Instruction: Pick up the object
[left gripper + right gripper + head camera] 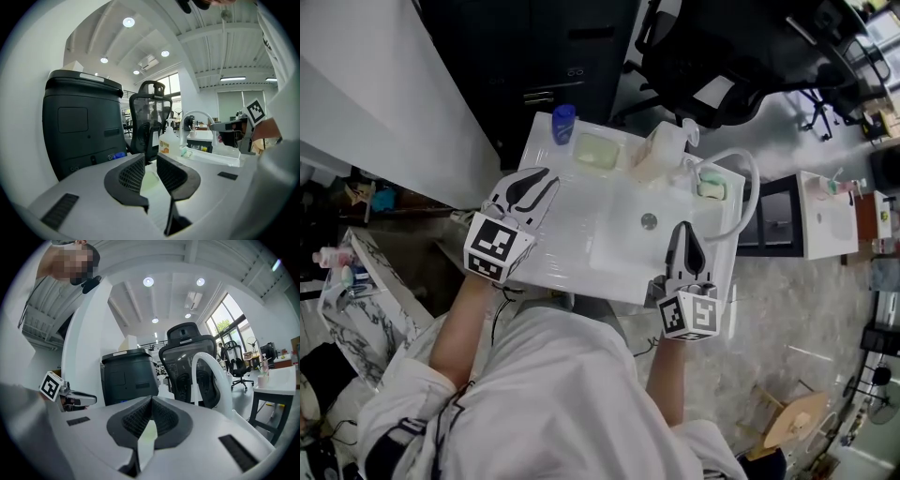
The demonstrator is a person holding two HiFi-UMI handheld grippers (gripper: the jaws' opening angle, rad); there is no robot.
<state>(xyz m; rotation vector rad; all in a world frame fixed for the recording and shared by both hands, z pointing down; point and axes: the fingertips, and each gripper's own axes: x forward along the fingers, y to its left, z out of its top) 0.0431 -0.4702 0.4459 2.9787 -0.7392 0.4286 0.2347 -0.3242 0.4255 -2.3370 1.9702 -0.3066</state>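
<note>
An office floor with black desk chairs (712,66) and a tall black cabinet (553,56) surrounds a white sink unit (572,234), seen from above.

Along the unit's back edge, from the left:
- A blue-capped bottle (563,123) stands at the corner.
- A shallow dish (579,157) holds a pale green bar of soap (598,150).
- A white pump bottle (654,157) stands next; its label carries an orange mark, and the print is too small to read.
- A second small dish (724,193) holds a teal-and-white piece, just beside the foot of the curved white tap (748,178).

The basin is empty but for its drain (649,221).

The left gripper (548,178) hovers over the unit's left side. Its jaws stand a little apart with nothing between them, and the green soap shows beyond the gap. The right gripper (683,230) is over the basin's right edge with its jaw tips pressed together, holding nothing. Each gripper's cube bears square black-and-white markers.

Which object the task means cannot be told. Everything on the unit lies untouched.
</note>
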